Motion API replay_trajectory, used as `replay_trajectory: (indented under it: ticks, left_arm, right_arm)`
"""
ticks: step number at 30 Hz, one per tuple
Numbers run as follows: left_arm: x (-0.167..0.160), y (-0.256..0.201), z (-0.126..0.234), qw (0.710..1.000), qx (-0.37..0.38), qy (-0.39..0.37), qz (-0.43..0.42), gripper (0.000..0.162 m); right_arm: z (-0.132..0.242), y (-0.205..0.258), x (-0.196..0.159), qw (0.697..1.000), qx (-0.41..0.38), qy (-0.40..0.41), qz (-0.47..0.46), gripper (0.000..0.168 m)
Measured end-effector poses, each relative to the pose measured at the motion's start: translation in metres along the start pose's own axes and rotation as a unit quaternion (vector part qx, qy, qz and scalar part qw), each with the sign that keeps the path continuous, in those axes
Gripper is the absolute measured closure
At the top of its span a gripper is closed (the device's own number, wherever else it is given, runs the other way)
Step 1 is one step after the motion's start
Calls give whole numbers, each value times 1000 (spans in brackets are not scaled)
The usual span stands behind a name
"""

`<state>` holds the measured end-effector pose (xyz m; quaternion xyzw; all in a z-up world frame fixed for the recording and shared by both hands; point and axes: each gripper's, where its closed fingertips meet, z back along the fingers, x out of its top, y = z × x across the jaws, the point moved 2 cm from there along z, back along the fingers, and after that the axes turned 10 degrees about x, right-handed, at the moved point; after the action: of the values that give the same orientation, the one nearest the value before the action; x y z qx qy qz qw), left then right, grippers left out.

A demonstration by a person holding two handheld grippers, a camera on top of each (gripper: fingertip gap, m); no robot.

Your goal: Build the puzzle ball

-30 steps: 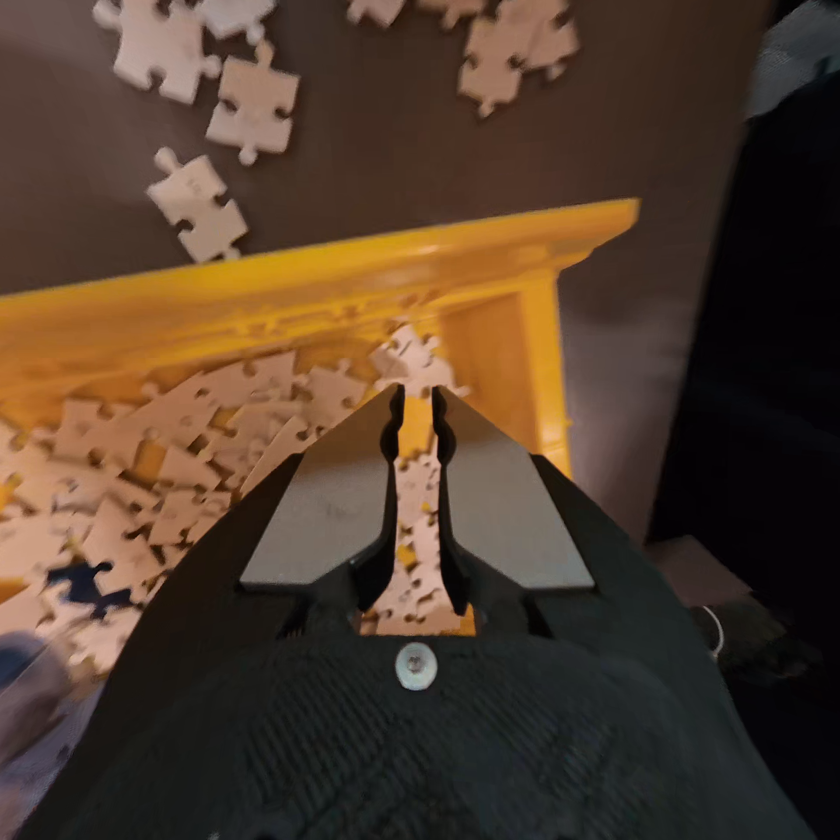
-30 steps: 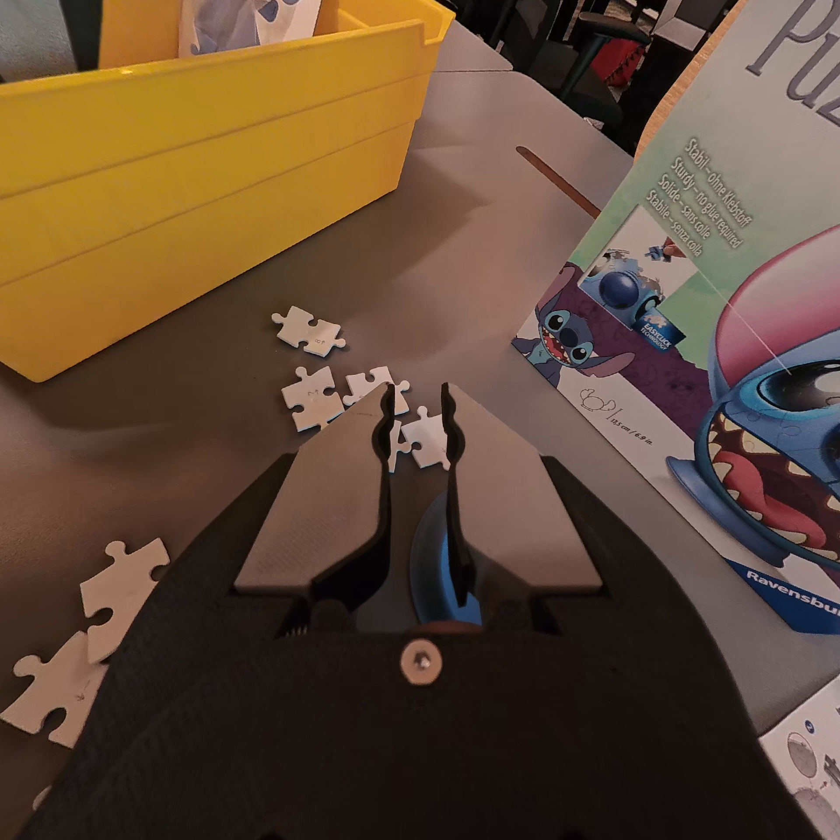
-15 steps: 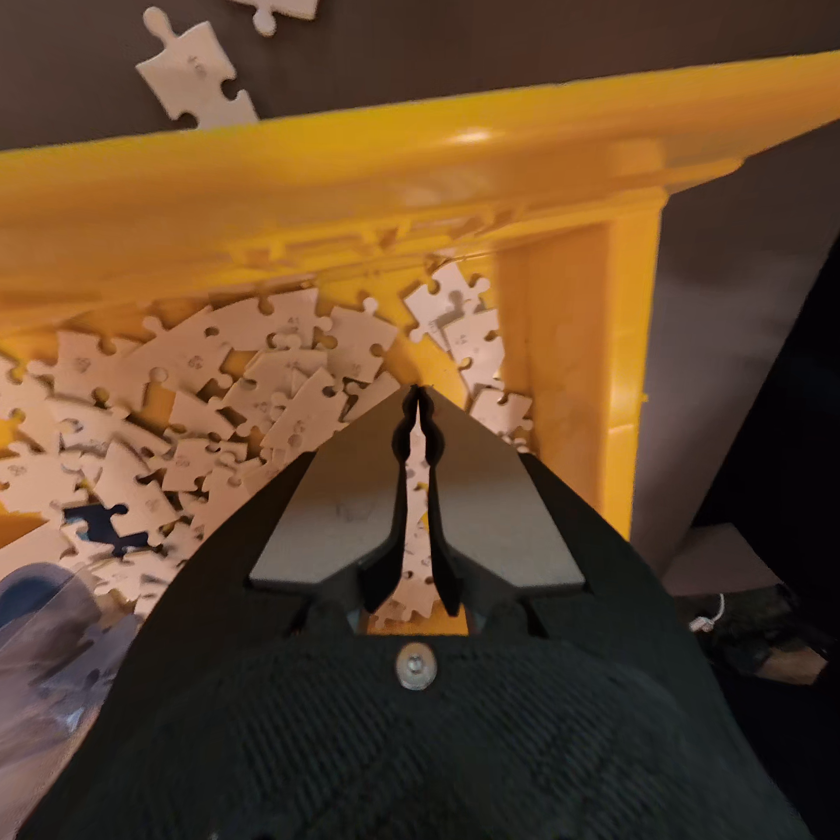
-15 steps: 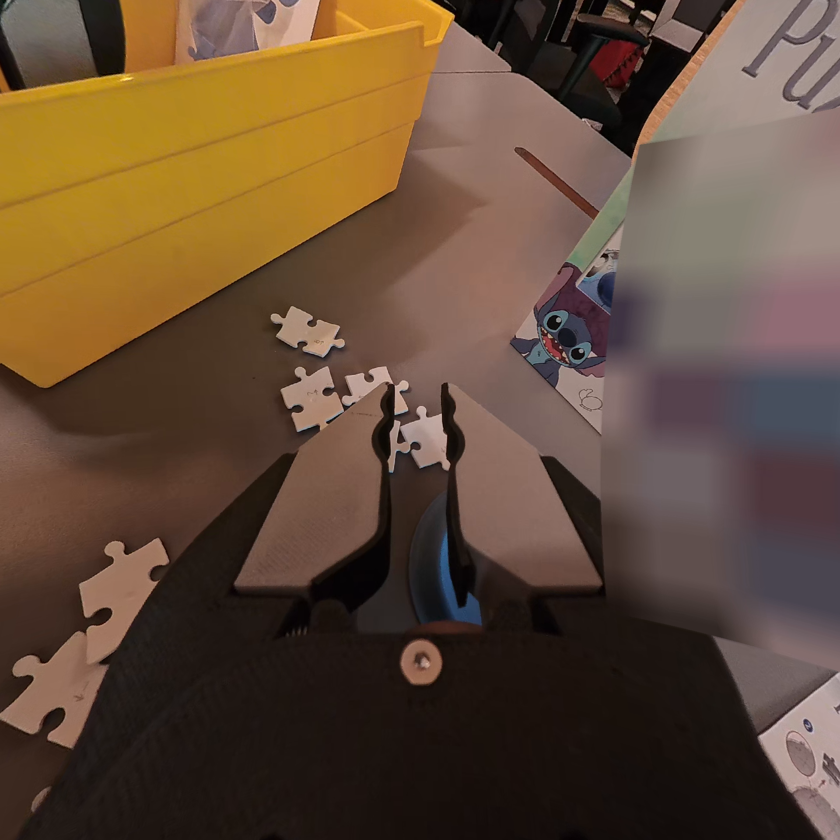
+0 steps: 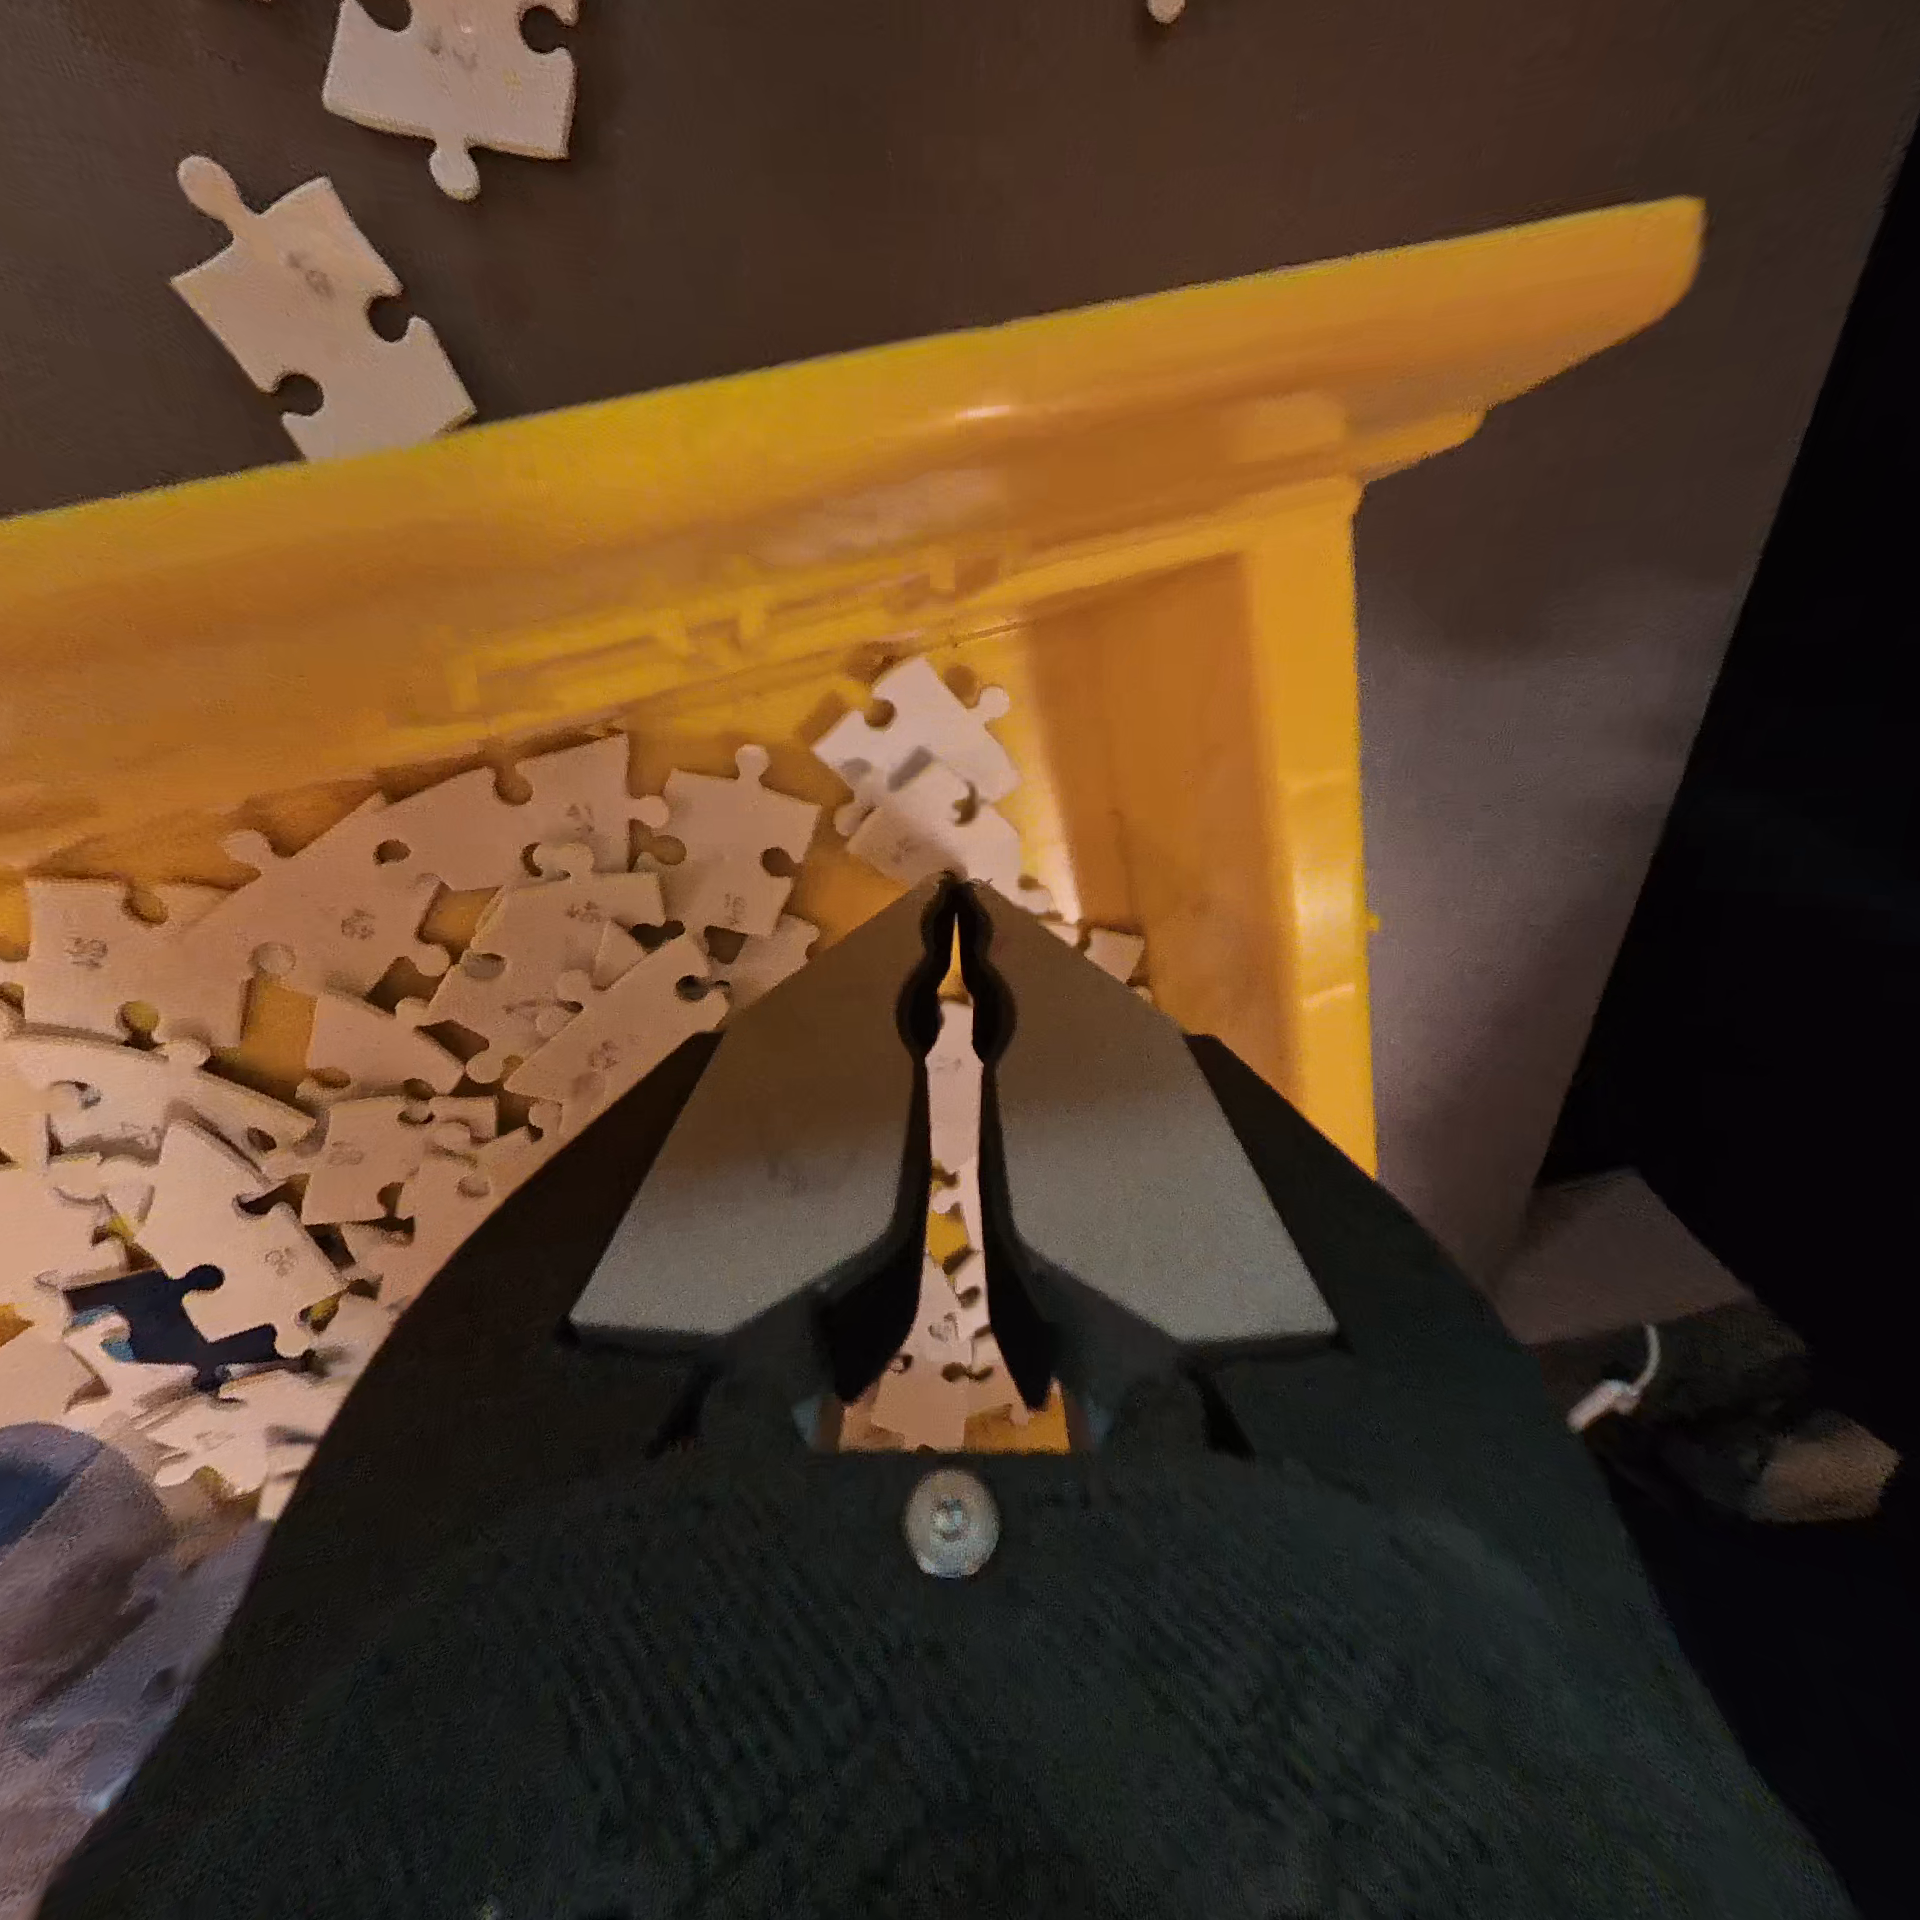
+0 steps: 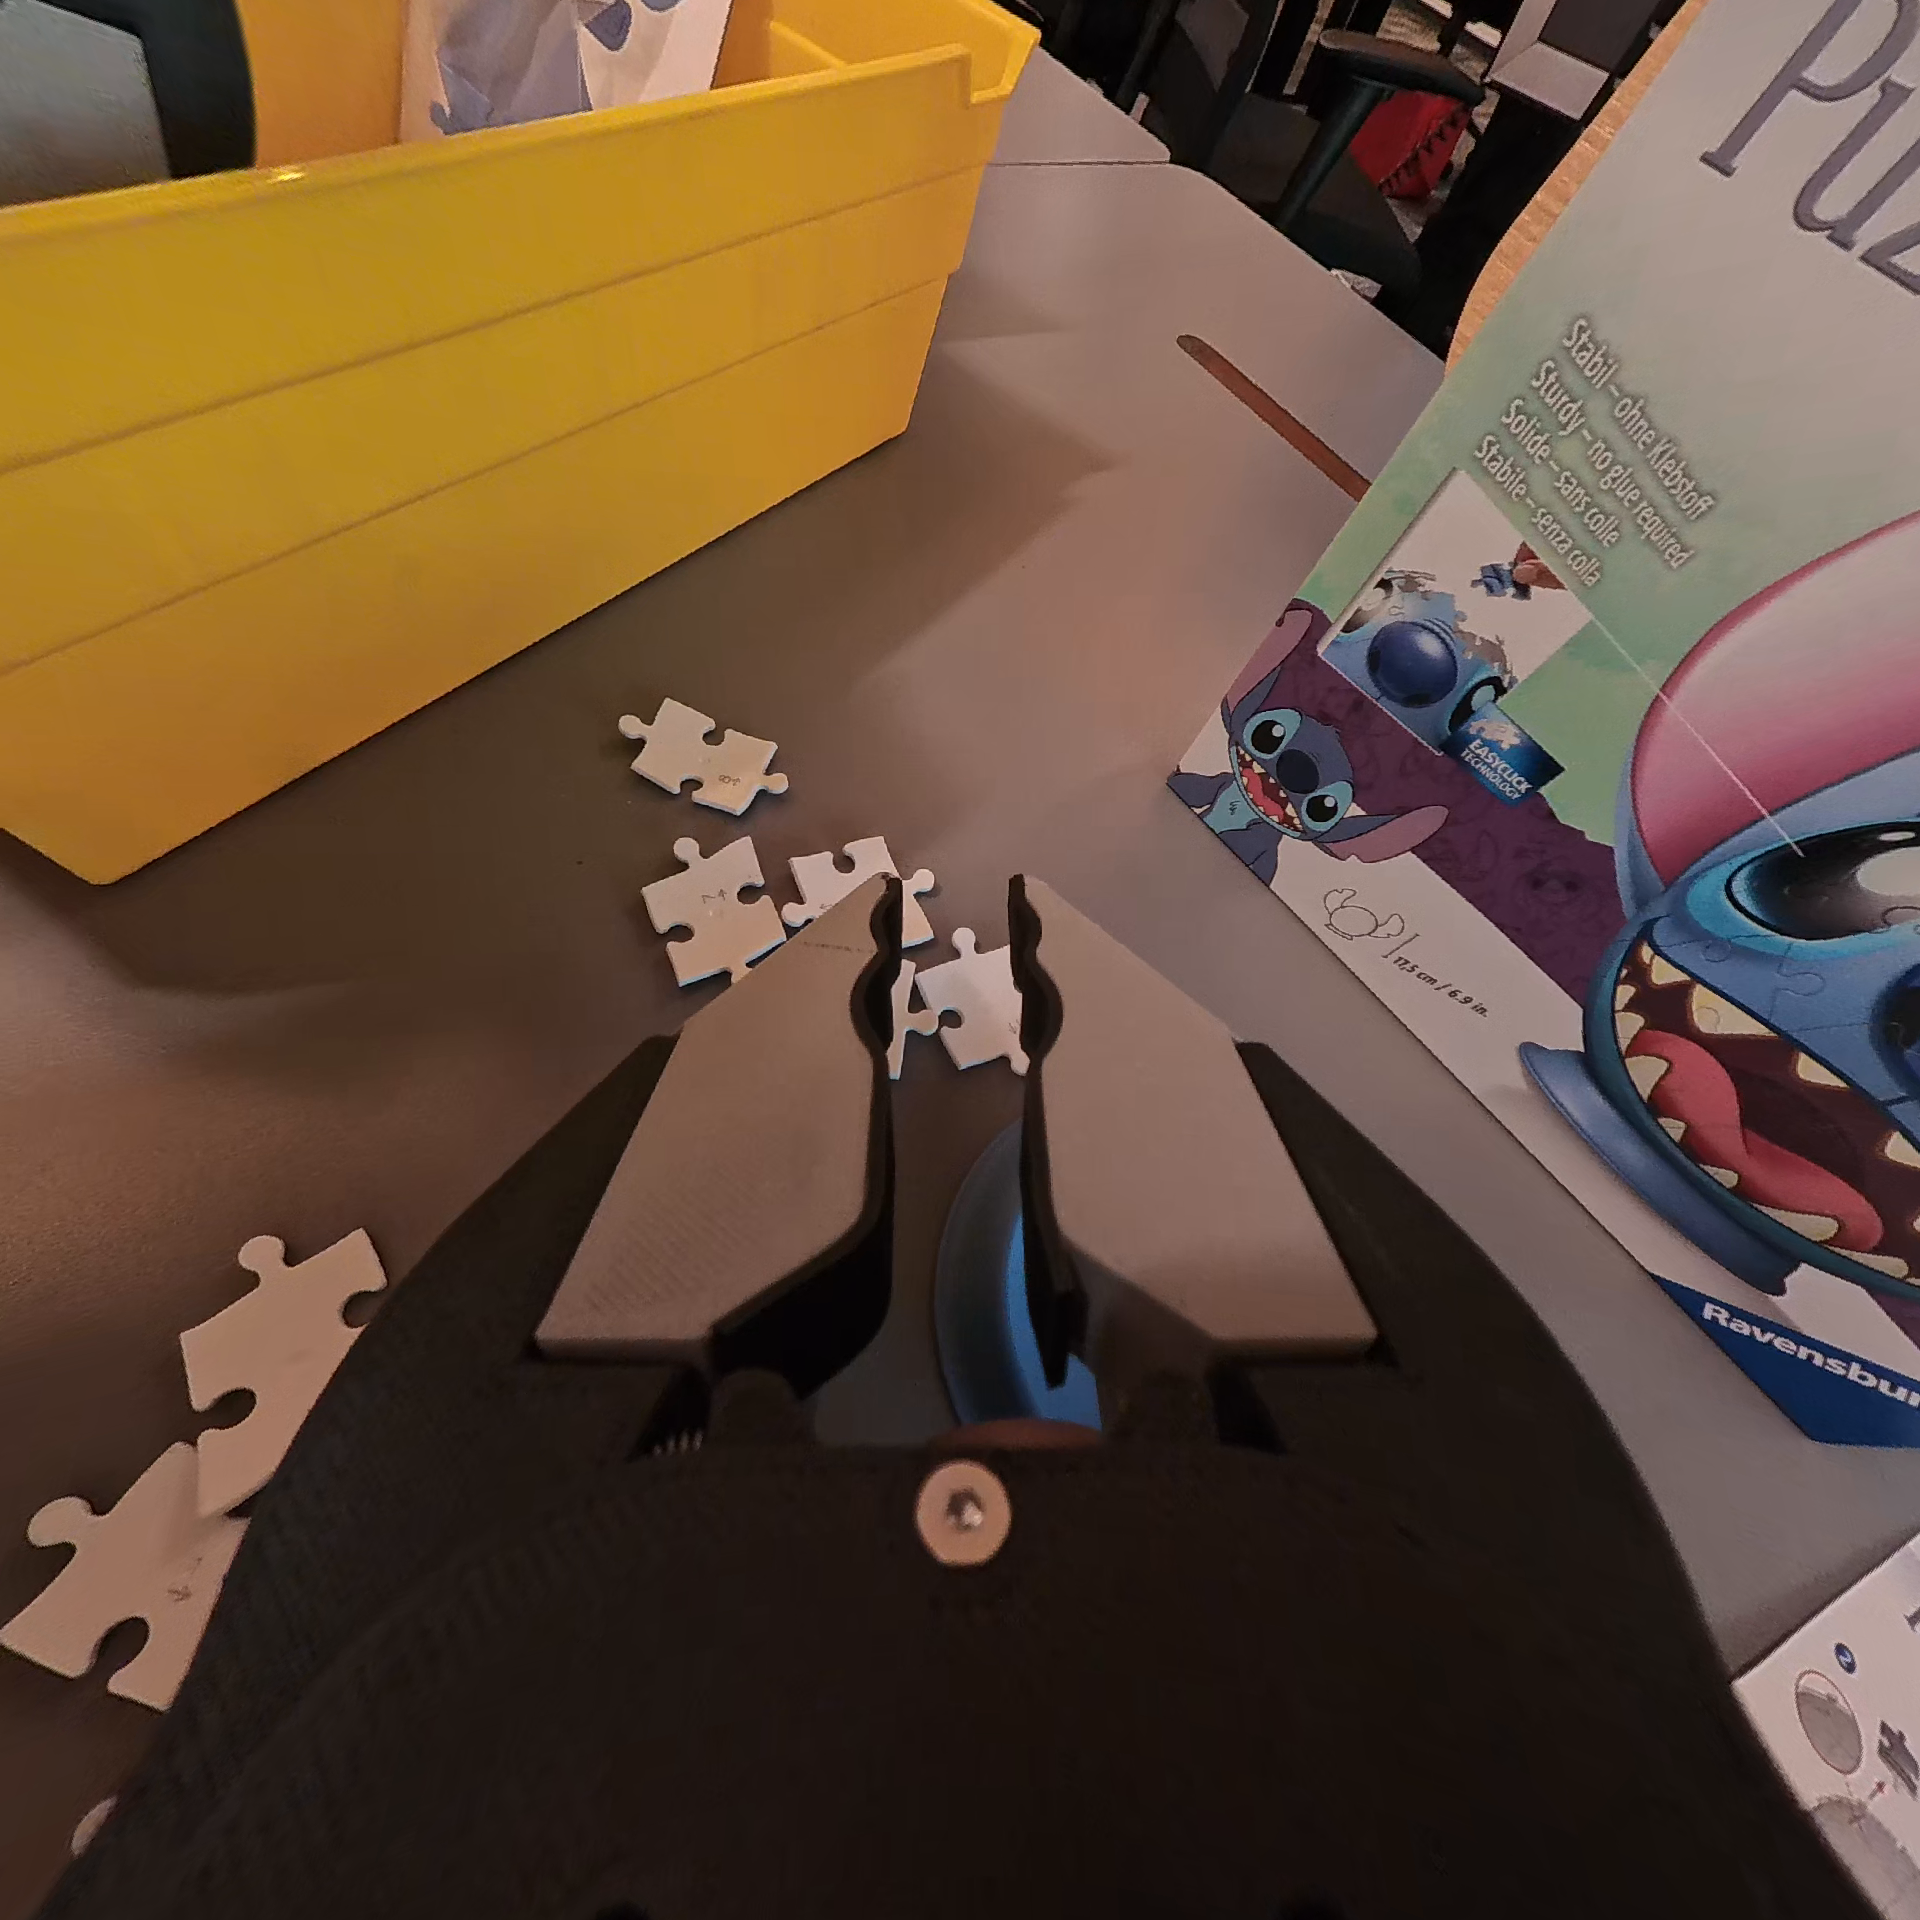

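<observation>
Loads of print on the colourful puzzle box (image 6: 1558,520) just right of the jaws in the right wrist view: big title lettering up top, a few slanted lines of small text, a size mark and a brand logo near the bottom edge. Tiny printed numbers on the pale backs of the puzzle pieces (image 5: 343,914) in the yellow bin (image 5: 727,499), ahead and left of the left wrist view's jaws. Too blurry to make out most of them, honestly.
</observation>
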<state>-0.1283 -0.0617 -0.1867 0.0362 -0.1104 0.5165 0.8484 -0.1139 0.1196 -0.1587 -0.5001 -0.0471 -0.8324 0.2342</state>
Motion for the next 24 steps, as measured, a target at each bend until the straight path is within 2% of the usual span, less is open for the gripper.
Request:
replay_trajectory:
  ticks: [11,18,22,24]
  left_arm:
    - [-10,12,2,998,-26,11,49,162]
    - [-11,15,11,1000,9,4,24,162]
    - [-9,-1,23,999,-30,-20,0,162]
    - [-11,-6,18,999,-34,-3,-7,159]
  right_arm:
    - [0,0,0,1000,1,1,0,151]
    - [0,0,0,1000,1,0,1,151]
    - [0,0,0,1000,1,1,0,151]
    - [0,0,0,1000,0,1,-1,151]
